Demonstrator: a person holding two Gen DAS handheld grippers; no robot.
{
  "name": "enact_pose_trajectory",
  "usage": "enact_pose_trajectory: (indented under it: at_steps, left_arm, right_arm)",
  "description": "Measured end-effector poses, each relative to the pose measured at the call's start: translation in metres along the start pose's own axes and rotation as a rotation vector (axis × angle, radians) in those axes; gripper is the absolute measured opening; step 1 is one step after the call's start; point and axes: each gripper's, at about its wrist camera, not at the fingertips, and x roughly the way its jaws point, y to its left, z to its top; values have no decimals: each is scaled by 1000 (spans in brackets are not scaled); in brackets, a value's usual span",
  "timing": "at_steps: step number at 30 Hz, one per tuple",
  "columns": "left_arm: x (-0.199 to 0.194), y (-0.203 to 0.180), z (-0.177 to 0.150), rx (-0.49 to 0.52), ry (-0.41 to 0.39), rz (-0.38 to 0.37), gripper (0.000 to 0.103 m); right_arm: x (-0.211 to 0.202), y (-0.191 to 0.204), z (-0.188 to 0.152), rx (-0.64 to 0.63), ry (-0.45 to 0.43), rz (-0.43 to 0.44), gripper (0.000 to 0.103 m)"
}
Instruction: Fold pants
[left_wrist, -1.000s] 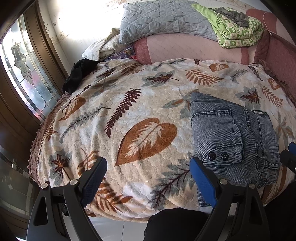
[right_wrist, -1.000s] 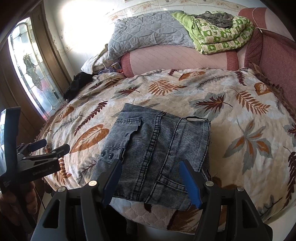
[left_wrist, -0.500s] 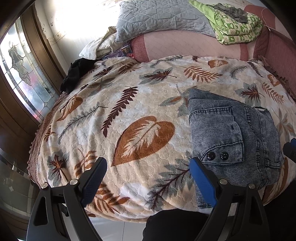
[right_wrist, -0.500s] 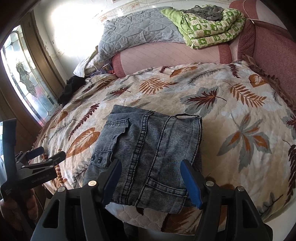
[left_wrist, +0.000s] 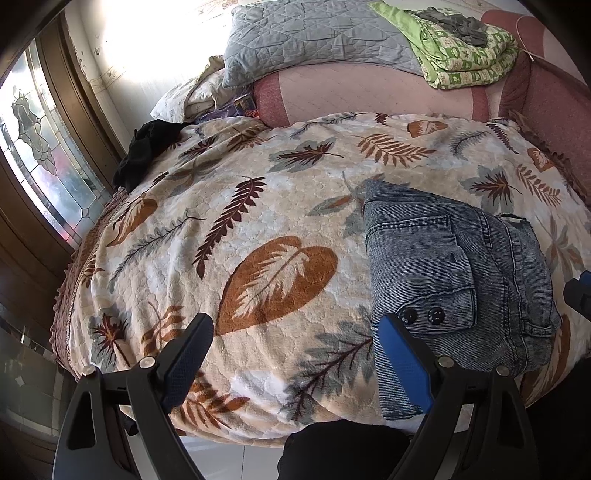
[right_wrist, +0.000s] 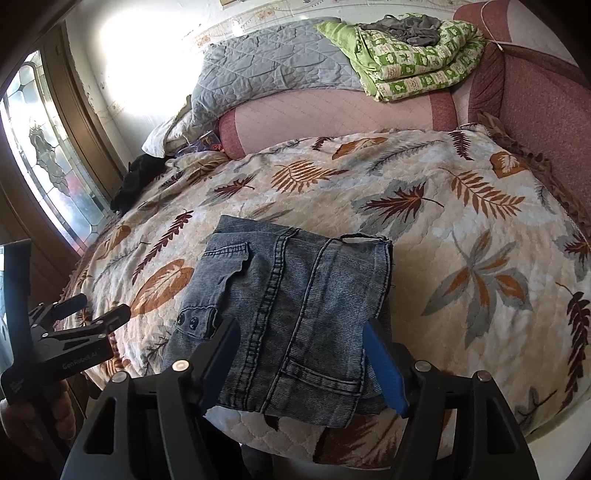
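Left to right: one stained-glass door (right_wrist: 44, 177) at far left, one black garment (left_wrist: 144, 155) bunched on the bed's far-left corner, one white pillow (left_wrist: 184, 99) beside it. One leaf-print blanket (left_wrist: 258, 206) covers the bed. One grey quilt (right_wrist: 269, 70) lies on the pink headboard bolster (right_wrist: 332, 114), and one green folded blanket (right_wrist: 417, 55) with a grey cloth on top sits to its right. Left gripper (left_wrist: 291, 354) released: two fingers spread wide over bare blanket near the bed's near edge, nothing between them; its right finger (left_wrist: 402, 358) overlaps the pants' left edge in view, contact unclear. In the right wrist view the left gripper (right_wrist: 88, 314) shows at far left, off the bed edge, well apart from the pants. One pair of pants (right_wrist: 291, 306), grey-blue denim, folded into a compact rectangle, lies near the bed's near edge, right of centre. Two black buttons (left_wrist: 421, 315) show on one pocket flap at its near-left corner. Right gripper (right_wrist: 303, 354) also released: two blue fingers straddle the near edge of the pants, gripping nothing.
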Motion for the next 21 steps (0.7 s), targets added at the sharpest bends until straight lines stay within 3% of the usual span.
enact_pose_trajectory:
  at_steps: [21]
  left_arm:
    - [3,-7,3,11,-1,-23,91]
  right_arm:
    - [8,-6,-1,19,24,-11,74]
